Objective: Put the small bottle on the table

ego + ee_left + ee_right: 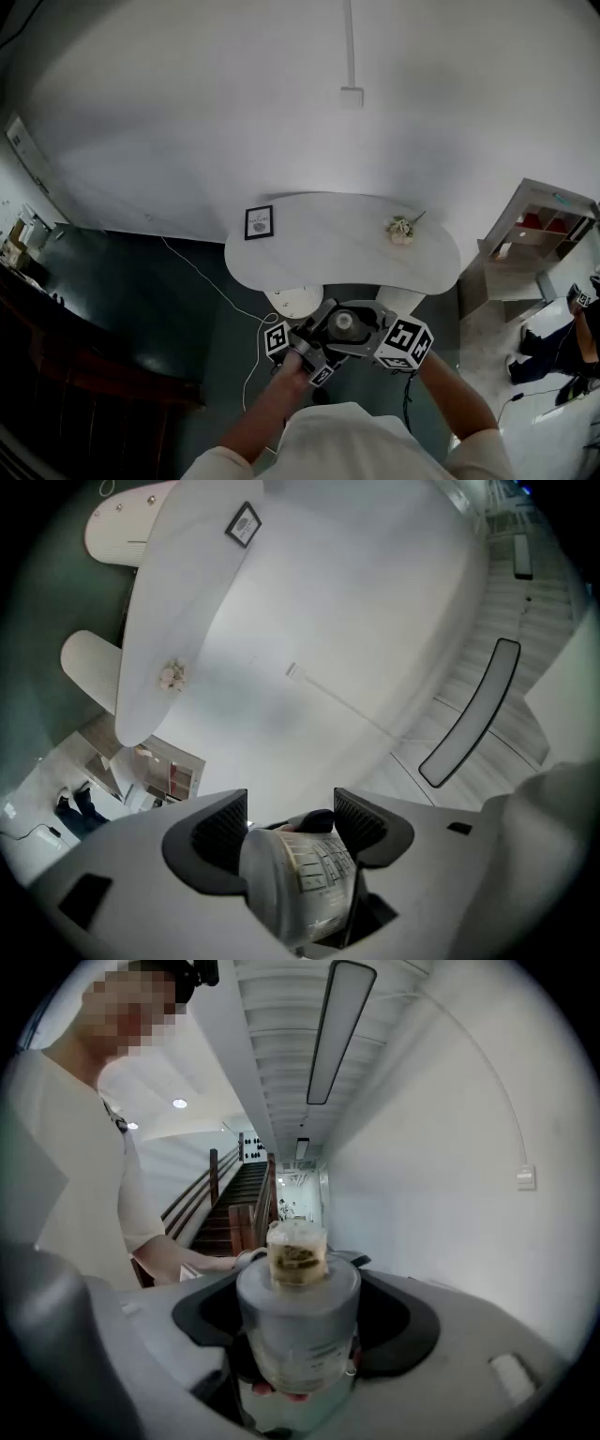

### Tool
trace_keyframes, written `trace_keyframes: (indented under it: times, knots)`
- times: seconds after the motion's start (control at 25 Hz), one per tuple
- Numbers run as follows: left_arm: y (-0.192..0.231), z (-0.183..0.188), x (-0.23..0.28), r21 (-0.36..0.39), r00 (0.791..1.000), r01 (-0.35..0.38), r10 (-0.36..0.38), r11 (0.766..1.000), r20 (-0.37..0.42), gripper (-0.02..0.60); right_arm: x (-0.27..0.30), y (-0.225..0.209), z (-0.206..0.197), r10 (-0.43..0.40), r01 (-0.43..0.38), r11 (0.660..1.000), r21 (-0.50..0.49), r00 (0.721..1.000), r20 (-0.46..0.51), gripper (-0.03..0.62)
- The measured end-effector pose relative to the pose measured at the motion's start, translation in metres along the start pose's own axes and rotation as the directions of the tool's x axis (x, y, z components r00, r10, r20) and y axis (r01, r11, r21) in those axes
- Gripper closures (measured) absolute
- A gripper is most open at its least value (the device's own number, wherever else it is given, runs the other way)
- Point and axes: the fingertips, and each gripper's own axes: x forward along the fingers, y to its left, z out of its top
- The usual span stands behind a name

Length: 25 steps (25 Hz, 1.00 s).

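The small clear bottle (345,323) with a grey cap sits between both grippers, held close in front of my chest above the floor. My left gripper (319,330) points steeply up; in its own view the labelled bottle (305,878) lies along the jaws, against one pad with a thin gap at the other. My right gripper (367,325) comes in level from the right. Its dark pads press both sides of the bottle (298,1326), and a fingertip shows beneath. The white table (319,258) stands ahead of me.
A framed picture (259,222) and a small flower sprig (401,230) stand on the table. Two pale stools (293,300) are tucked under its near edge. A shelf unit (534,234) and a seated person (562,352) are at the right. A white cable (202,281) crosses the dark floor.
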Motion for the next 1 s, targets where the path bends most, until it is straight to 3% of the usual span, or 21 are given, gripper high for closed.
trace_keyframes:
  times: [0.48,1.0]
  knots:
    - [-0.004,0.026,-0.001,-0.008,1.0,-0.002,0.002,1.0,0.019,0.31,0.017,-0.015,0.008,0.001,0.0,1.0,0.024,1.0,-0.011,0.244]
    - [-0.015,0.116,0.004,-0.047,0.999,-0.005,0.008,0.999,0.047,0.31,0.075,-0.071,0.041,-0.018,0.021,0.998,0.058,0.999,-0.041,0.244]
